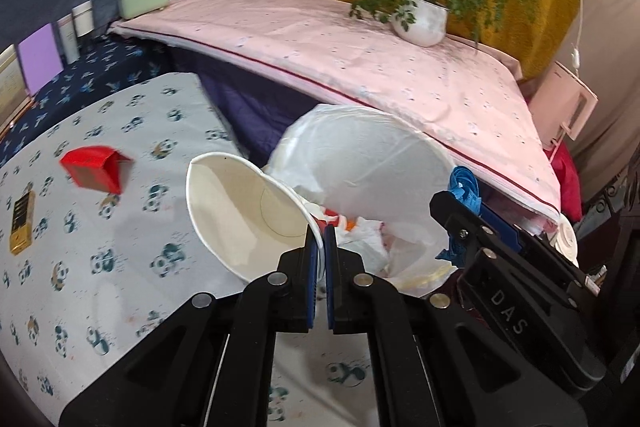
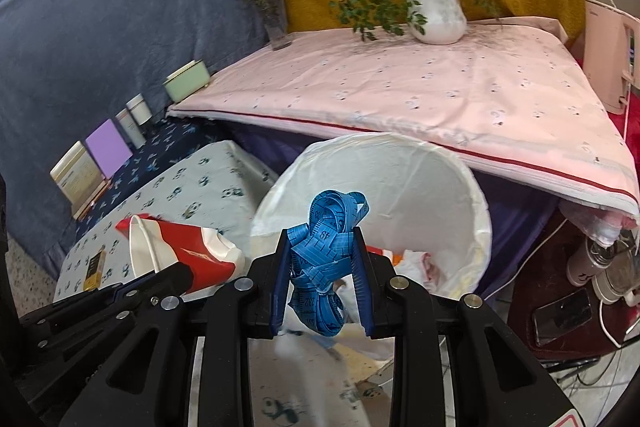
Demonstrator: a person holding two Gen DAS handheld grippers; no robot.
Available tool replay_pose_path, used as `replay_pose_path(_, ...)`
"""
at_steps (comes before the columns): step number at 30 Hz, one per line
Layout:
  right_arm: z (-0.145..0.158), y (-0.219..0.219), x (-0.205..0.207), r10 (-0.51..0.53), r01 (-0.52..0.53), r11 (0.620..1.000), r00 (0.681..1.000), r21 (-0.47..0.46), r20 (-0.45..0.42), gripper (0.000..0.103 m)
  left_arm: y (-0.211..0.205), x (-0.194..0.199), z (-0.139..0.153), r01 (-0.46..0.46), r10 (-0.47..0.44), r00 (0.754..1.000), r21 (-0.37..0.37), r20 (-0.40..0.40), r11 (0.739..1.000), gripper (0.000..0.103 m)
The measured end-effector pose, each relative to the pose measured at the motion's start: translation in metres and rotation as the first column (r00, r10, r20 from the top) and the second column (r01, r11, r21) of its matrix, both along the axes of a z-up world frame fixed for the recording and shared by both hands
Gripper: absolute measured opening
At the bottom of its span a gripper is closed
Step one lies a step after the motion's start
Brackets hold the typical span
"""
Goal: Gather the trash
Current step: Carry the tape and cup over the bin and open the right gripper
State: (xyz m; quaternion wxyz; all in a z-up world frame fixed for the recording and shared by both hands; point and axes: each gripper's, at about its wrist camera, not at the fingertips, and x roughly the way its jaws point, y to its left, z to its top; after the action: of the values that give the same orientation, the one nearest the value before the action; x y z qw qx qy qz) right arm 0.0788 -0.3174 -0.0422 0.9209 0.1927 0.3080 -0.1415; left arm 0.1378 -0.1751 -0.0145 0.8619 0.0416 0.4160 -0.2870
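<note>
My left gripper (image 1: 320,231) is shut on the rim of a paper cup (image 1: 244,211), white inside and red outside, held beside the trash bin's mouth; the cup also shows in the right wrist view (image 2: 188,247). My right gripper (image 2: 322,239) is shut on a bundled blue tape measure (image 2: 324,227), held just in front of the bin's opening. The bin (image 2: 400,187) is lined with a white bag (image 1: 360,155) and holds crumpled trash at the bottom. The right gripper and tape measure (image 1: 466,187) also appear at the right of the left wrist view.
A red carton (image 1: 96,169) and a small gold-black box (image 1: 22,223) lie on the panda-print table (image 1: 100,267). Behind the bin is a pink-covered surface (image 2: 440,87) with a potted plant (image 2: 438,13), a flower vase (image 2: 276,23) and a green box (image 2: 188,81). A phone (image 2: 564,315) lies on the floor at right.
</note>
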Motion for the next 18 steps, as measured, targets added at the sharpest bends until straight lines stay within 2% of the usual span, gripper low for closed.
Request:
replay_pose_path(9,-0.001,-0.044,-0.003,-0.081,0.081,0.997,0.997,0.000,0.006,0.027,-0.043,0.009,-0.007,0.092,-0.092,0.996,-0.017,-0.016,0.996,0.003)
replay_pose_path(18,-0.004,-0.062,0.006,-0.103,0.103,0.995,0.995,-0.004,-0.006,0.027,-0.067,0.021,-0.013,0.144,-0.145,0.989,-0.045,-0.030,0.989,0.007)
